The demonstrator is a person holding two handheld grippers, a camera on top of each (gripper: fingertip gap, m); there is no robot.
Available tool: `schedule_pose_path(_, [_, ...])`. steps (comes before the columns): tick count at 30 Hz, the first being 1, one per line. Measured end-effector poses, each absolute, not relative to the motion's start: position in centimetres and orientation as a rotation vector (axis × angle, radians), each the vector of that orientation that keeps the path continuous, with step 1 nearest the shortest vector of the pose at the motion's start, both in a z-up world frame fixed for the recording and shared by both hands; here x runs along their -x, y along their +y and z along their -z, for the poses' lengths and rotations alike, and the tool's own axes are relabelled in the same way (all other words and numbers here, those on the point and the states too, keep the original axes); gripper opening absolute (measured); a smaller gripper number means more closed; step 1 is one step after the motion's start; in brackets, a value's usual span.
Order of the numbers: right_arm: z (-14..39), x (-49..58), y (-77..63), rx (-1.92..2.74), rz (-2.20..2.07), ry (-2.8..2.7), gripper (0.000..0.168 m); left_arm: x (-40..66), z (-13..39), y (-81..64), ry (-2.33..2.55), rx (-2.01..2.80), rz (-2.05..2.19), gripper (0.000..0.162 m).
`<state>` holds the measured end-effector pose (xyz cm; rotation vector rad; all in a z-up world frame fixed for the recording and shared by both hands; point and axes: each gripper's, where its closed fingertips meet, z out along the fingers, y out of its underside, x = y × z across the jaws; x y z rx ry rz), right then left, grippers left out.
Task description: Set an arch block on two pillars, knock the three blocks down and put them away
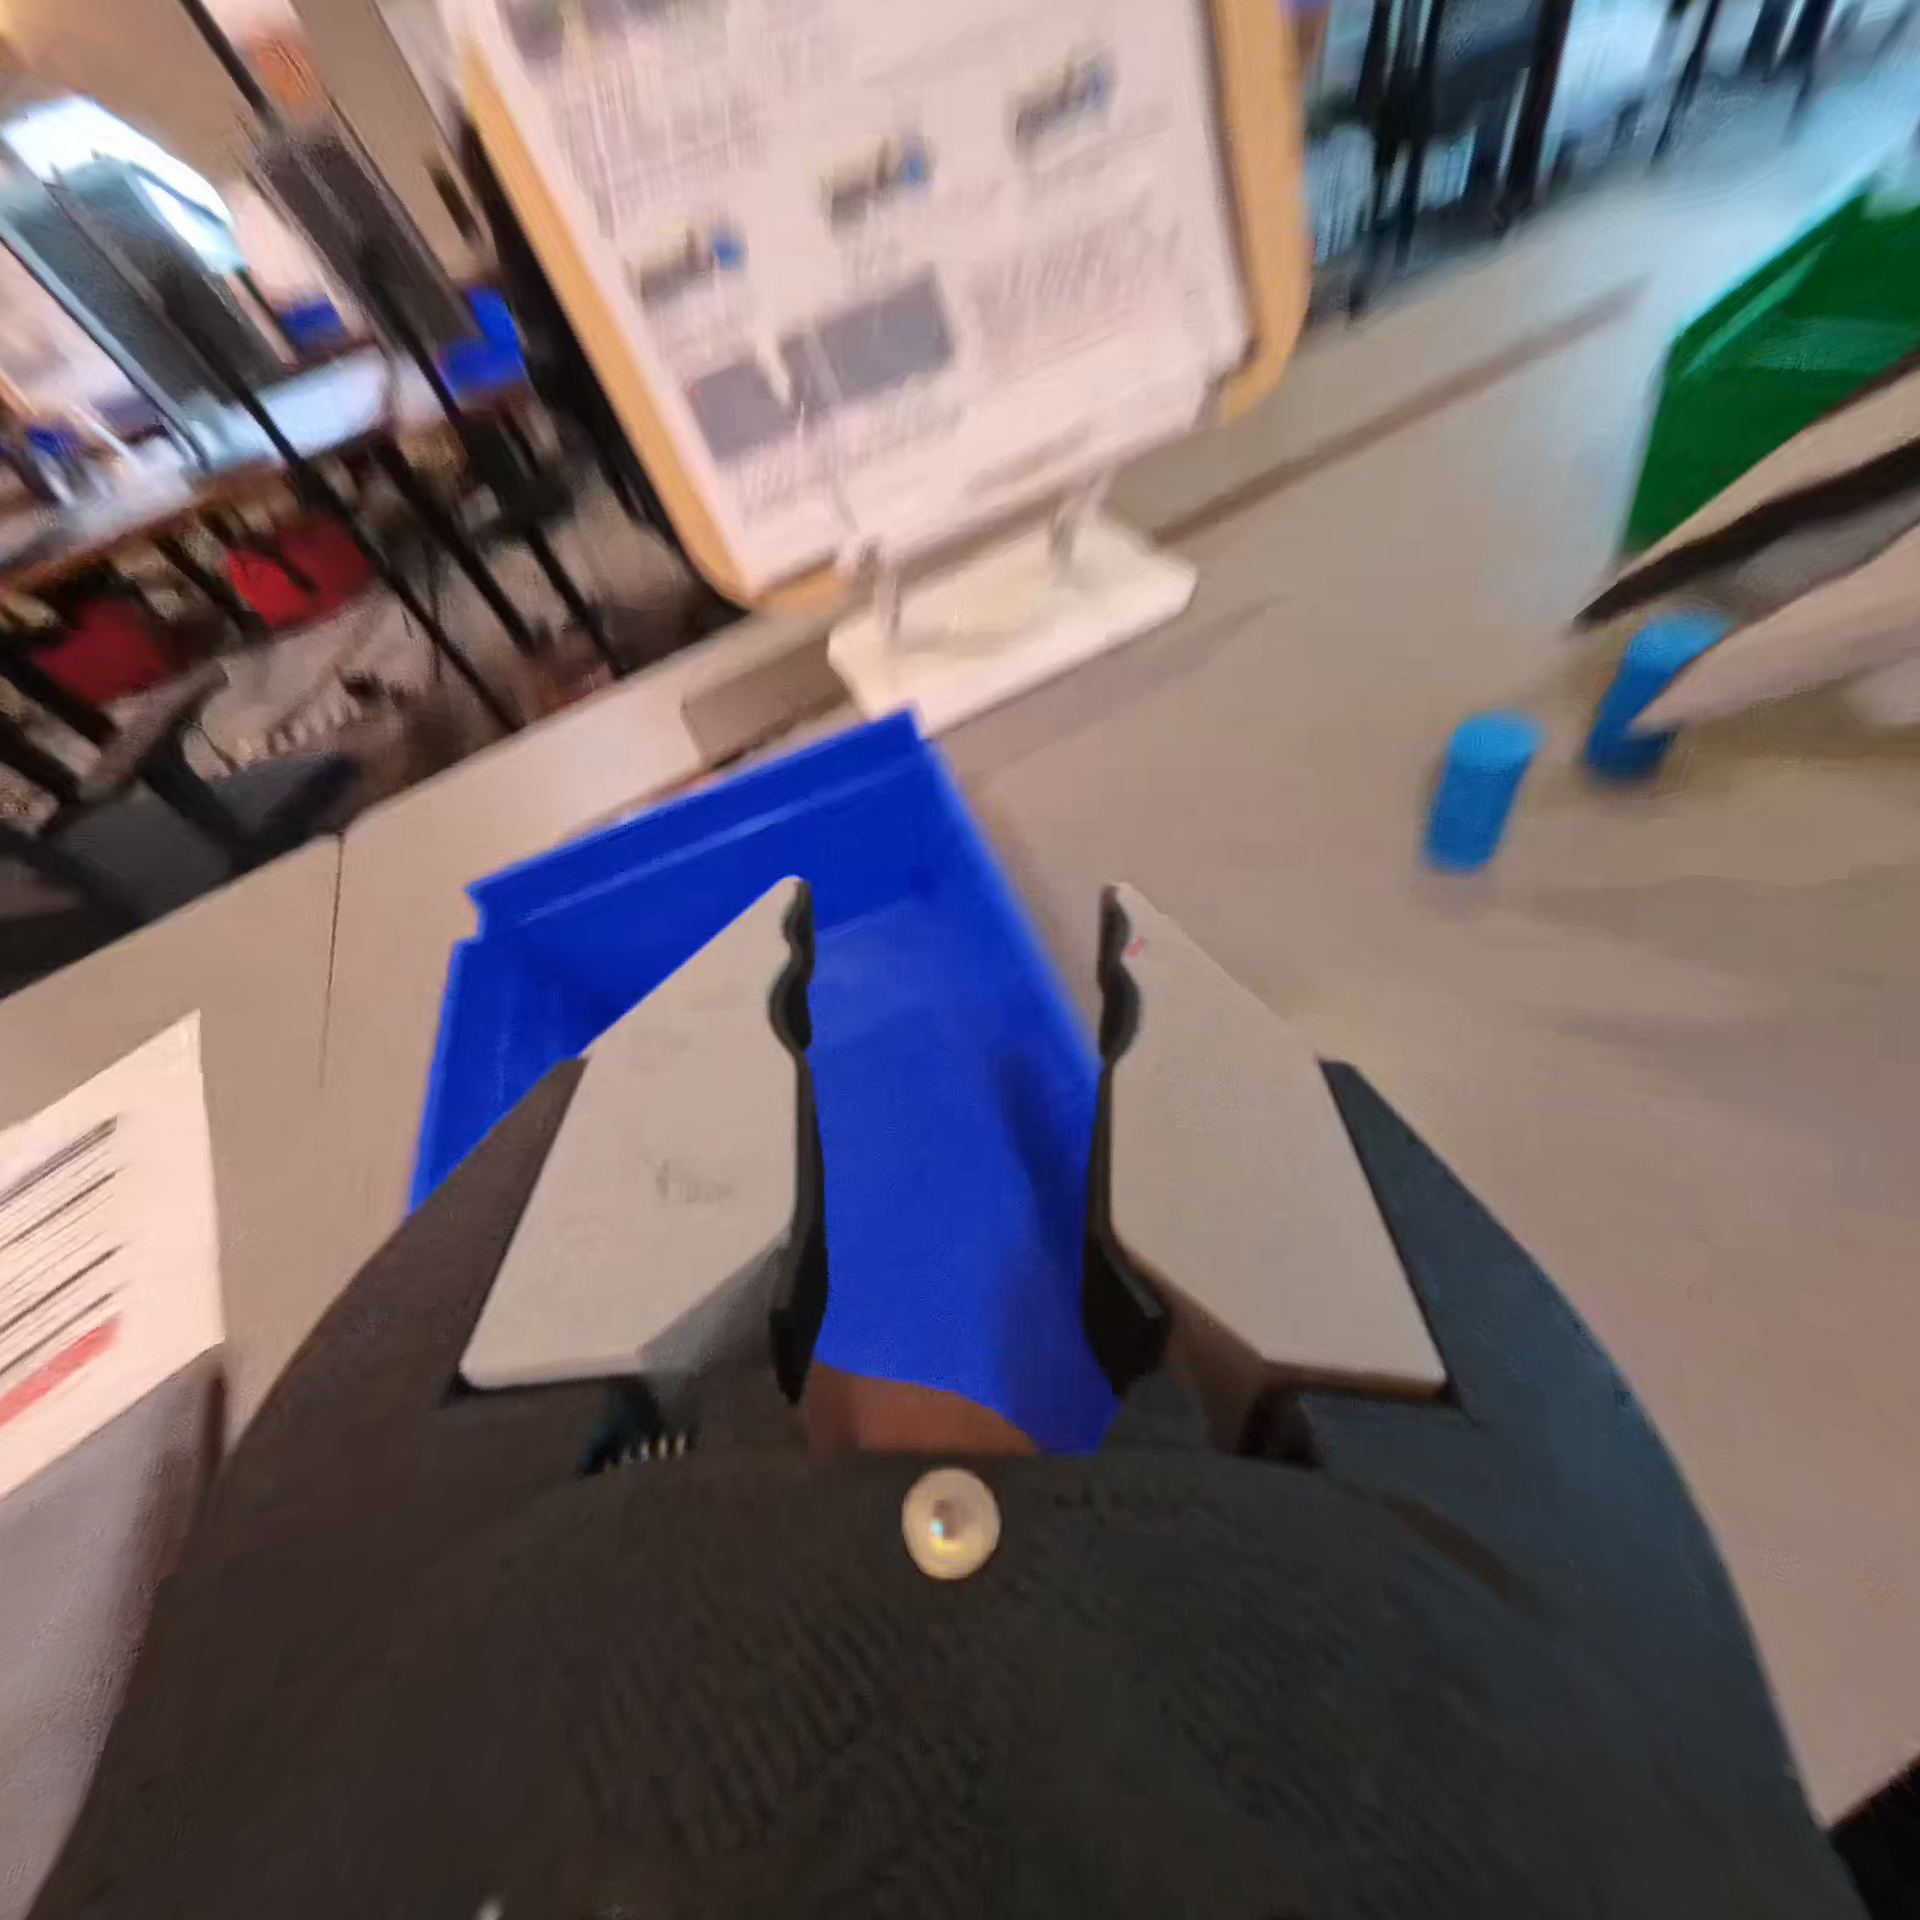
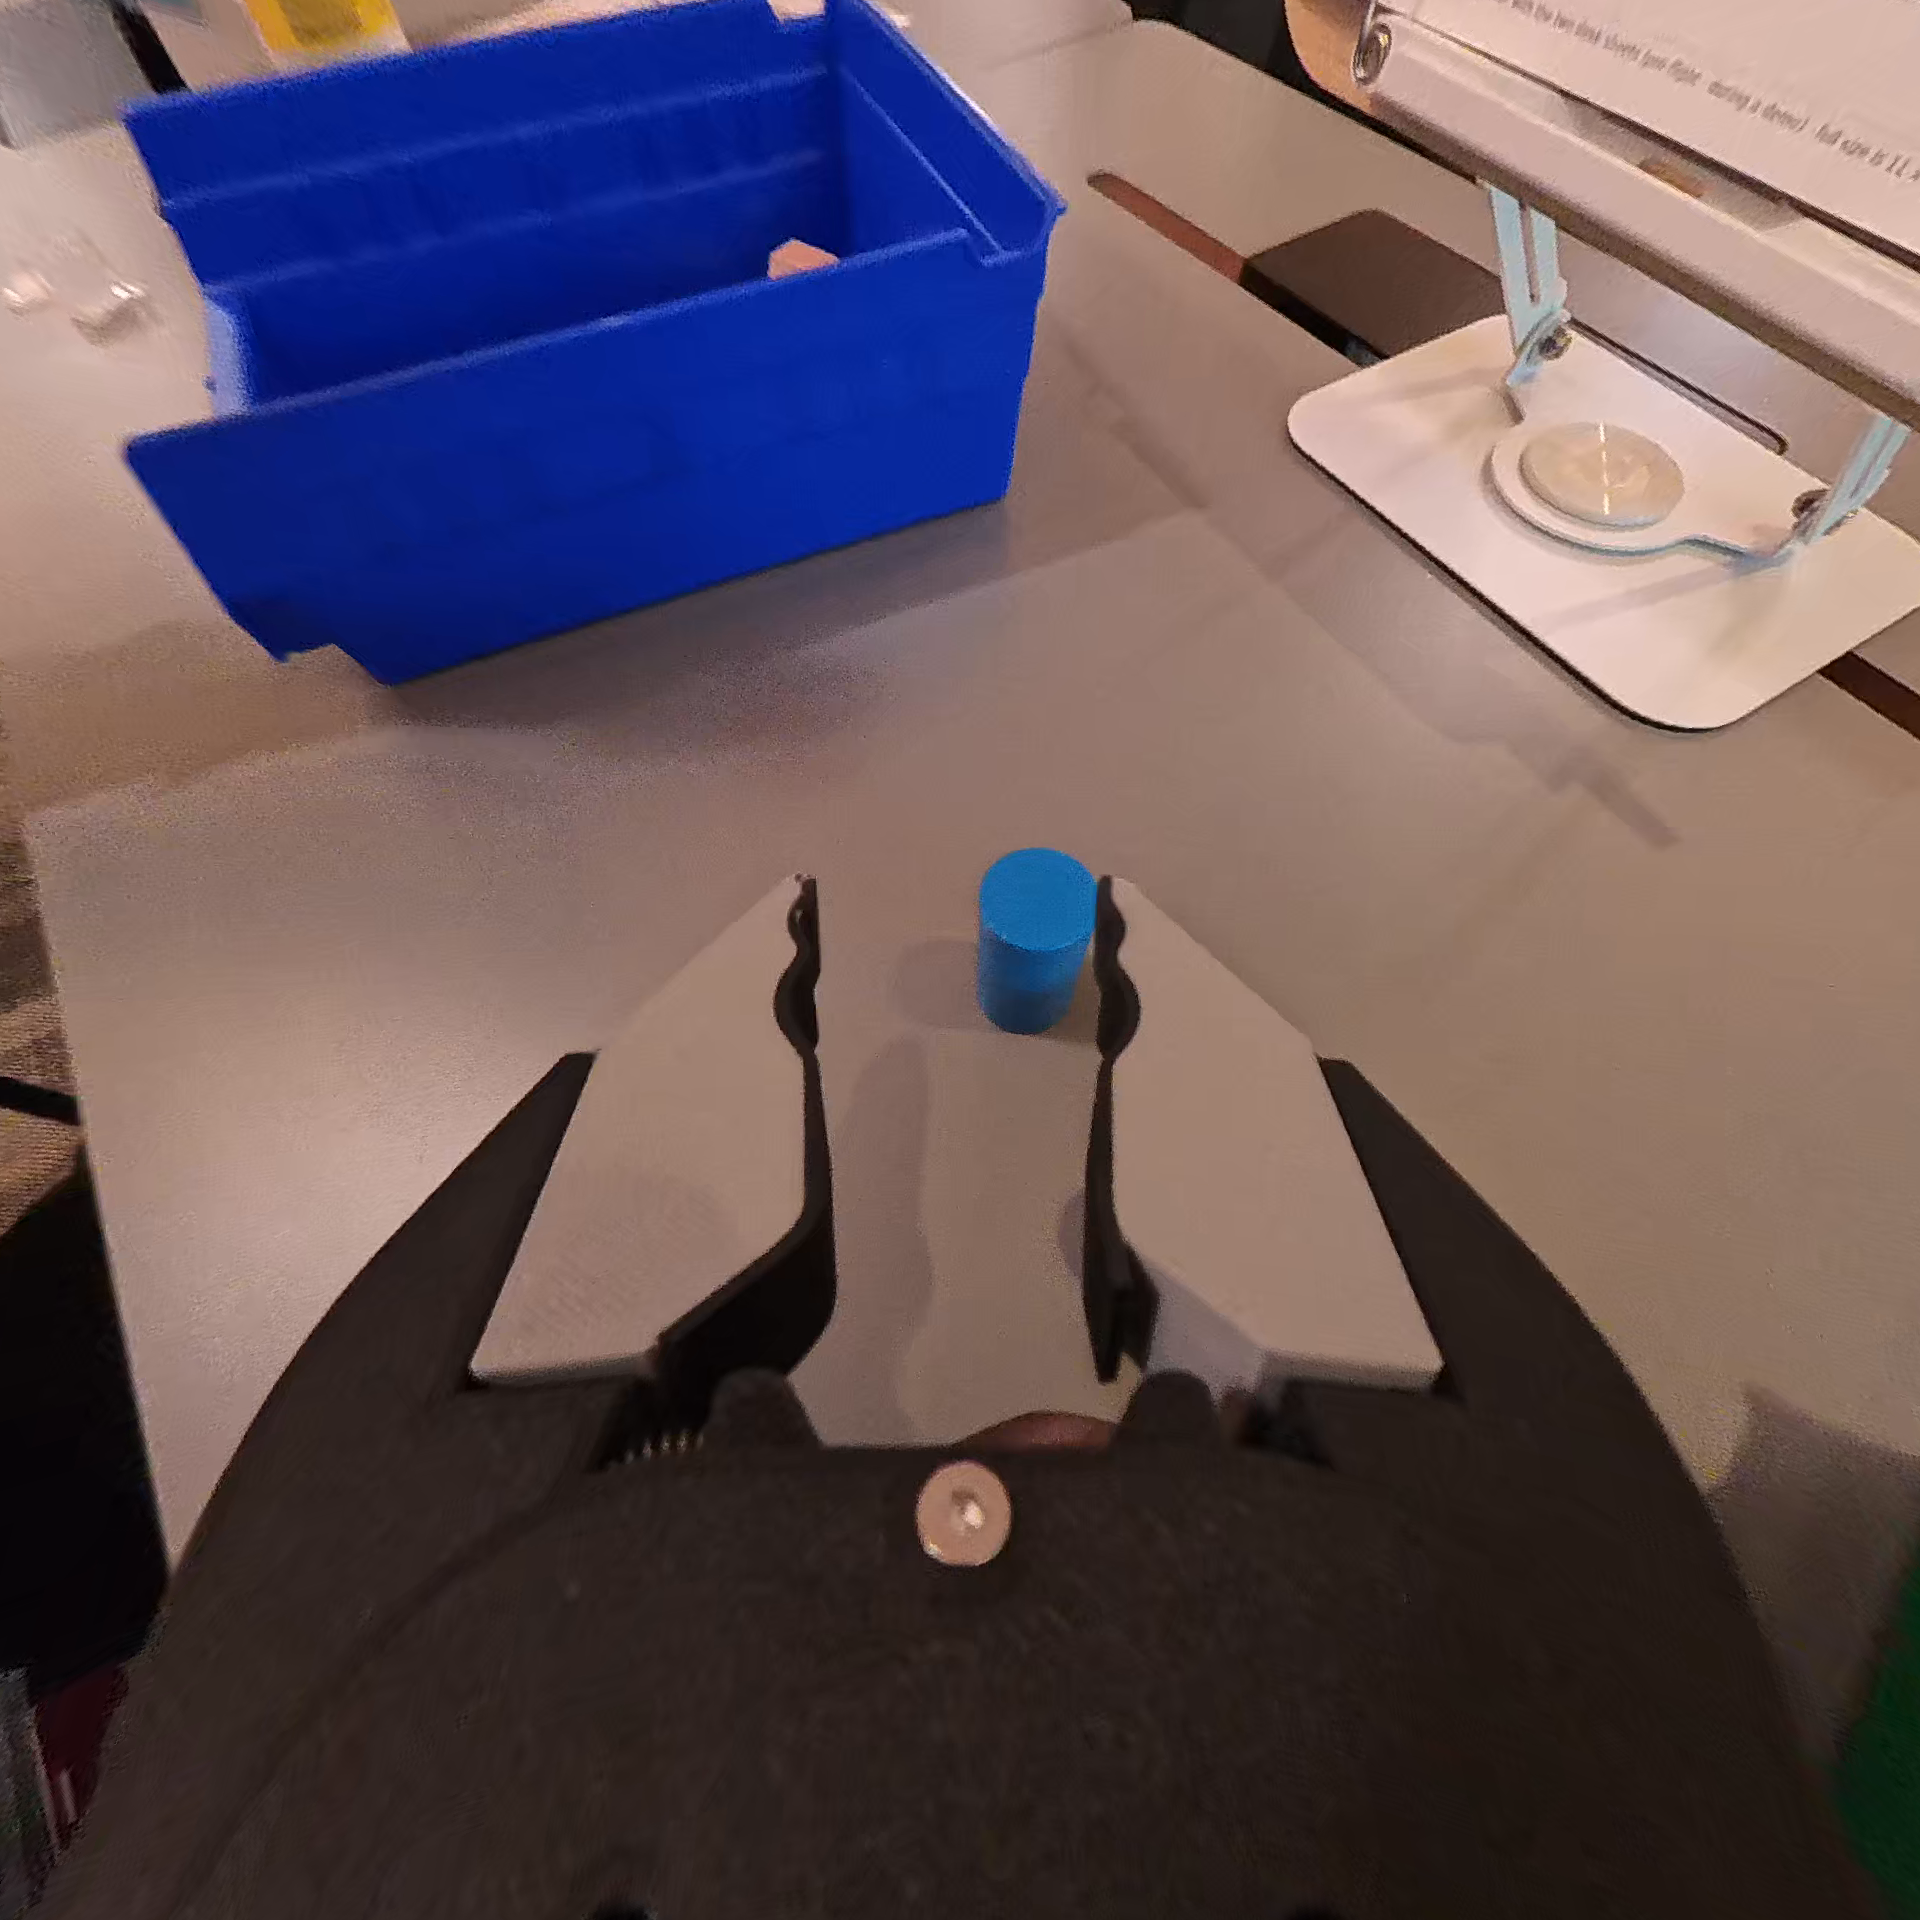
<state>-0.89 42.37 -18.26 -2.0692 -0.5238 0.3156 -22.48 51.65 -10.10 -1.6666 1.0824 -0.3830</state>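
Reaching for an upright blue cylinder pillar [image 2: 1036, 940] with the right gripper [image 2: 956, 914] spread, empty.
Its fingertip could tip the pillar; left gripper [image 1: 954, 914], also spread, hovers over the blue bin [image 1: 665, 862].

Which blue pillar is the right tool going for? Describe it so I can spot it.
Start at the big blue bin on the grey table, then come toward the camera to the open right tool. The pillar is a small light-blue cylinder standing upright just inside the tool's right-hand fingertip; the left wrist view shows a second pillar standing clear of the tool.
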Motion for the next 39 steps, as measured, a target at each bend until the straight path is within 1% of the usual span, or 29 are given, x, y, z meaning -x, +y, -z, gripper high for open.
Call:
schedule_pose_path(1, [18.2, 1.0, 42.0, 2.058, -0.338, -0.523, 0.05, 22.9, 11.9, 53.6, 1.197, 1.745, 0.351, 0.064])
schedule_pose_path(2, [18.2, 1.1, 41.7, 2.052, -0.36, -0.524, 0.051, 23.3, 13.8, 55.5, 1.313, 1.805, 0.3, 0.069])
schedule_pose_path(5, [18.6, 1.2, 40.9, 2.051, -0.399, -0.527, 0.051, 24.9, 18.8, 61.4, 1.576, 1.871, 0.023, 0.069])
schedule_pose_path(10, [19.1, 0.7, 39.6, 2.056, -0.406, -0.539, 0.051, 25.2, 24.7, 64.0, 1.882, 1.924, -0.075, 0.053])
schedule_pose_path(11, [19.0, 0.6, 39.4, 2.054, -0.41, -0.539, 0.051, 25.4, 25.6, 64.3, 1.923, 1.928, -0.113, 0.046])
schedule_pose_path(13, [18.7, 0.5, 39.1, 2.045, -0.418, -0.54, 0.051, 25.9, 26.9, 64.8, 1.976, 1.94, -0.189, 0.022])
schedule_pose_path(15, [18.2, 0.6, 38.7, 2.025, -0.432, -0.539, 0.051, 25.4, 27.0, 64.9, 1.974, 1.926, -0.188, 0.025])
schedule_pose_path(17, [17.7, 1.0, 38.3, 1.994, -0.454, -0.551, 0.051, 24.8, 26.4, 64.7, 1.941, 1.916, -0.121, 0.025])
schedule_pose_path(19, [17.2, 1.6, 37.7, 1.955, -0.467, -0.584, 0.052, 23.3, 24.0, 64.0, 1.829, 1.875, 0.04, 0.024])
schedule_pose_path(21, [16.8, 2.2, 37.2, 1.909, -0.45, -0.635, 0.058, 21.4, 19.8, 62.2, 1.686, 1.829, 0.272, 0.023])
schedule_pose_path(23, [16.0, 2.8, 37.0, 1.849, -0.408, -0.684, 0.064, 19.1, 14.3, 58.8, 1.52, 1.765, 0.552, 0.023])
schedule_pose_path(26, [13.2, 3.9, 37.1, 1.727, -0.335, -0.737, 0.068, 15.1, 6.7, 51.0, 1.252, 1.674, 1.136, 0.022])
schedule_pose_path(28, [10.7, 4.5, 37.2, 1.635, -0.23, -0.766, 0.068, 12.8, 4.2, 45.2, 1.168, 1.587, 1.487, 0.022])
schedule_pose_path(30, [8.5, 5.1, 36.9, 1.545, -0.092, -0.81, 0.067, 10.8, 3.7, 41.3, 1.093, 1.533, 1.734, 0.022])
schedule_pose_path(31, [7.8, 5.4, 36.6, 1.512, -0.027, -0.843, 0.059, 9.9, 3.9, 40.1, 1.045, 1.519, 1.839, 0.022])
schedule_pose_path(33, [7.8, 5.7, 36.0, 1.512, 0.048, -0.912, 0.026, 8.5, 4.3, 38.5, 0.949, 1.493, 2.035, 0.021])
schedule_pose_path(34, [8.3, 5.6, 35.8, 1.532, 0.058, -0.939, 0.025, 7.9, 4.7, 37.9, 0.924, 1.486, 2.101, 0.022])
schedule_pose_path(37, [8.9, 4.3, 35.9, 1.545, 0.173, -0.942, 0.031, 6.3, 5.8, 36.5, 0.856, 1.482, 2.221, 0.021])
schedule_pose_path(39, [9.2, 3.5, 36.0, 1.552, 0.218, -0.927, 0.038, 5.5, 6.2, 35.7, 0.815, 1.473, 2.298, 0.022])
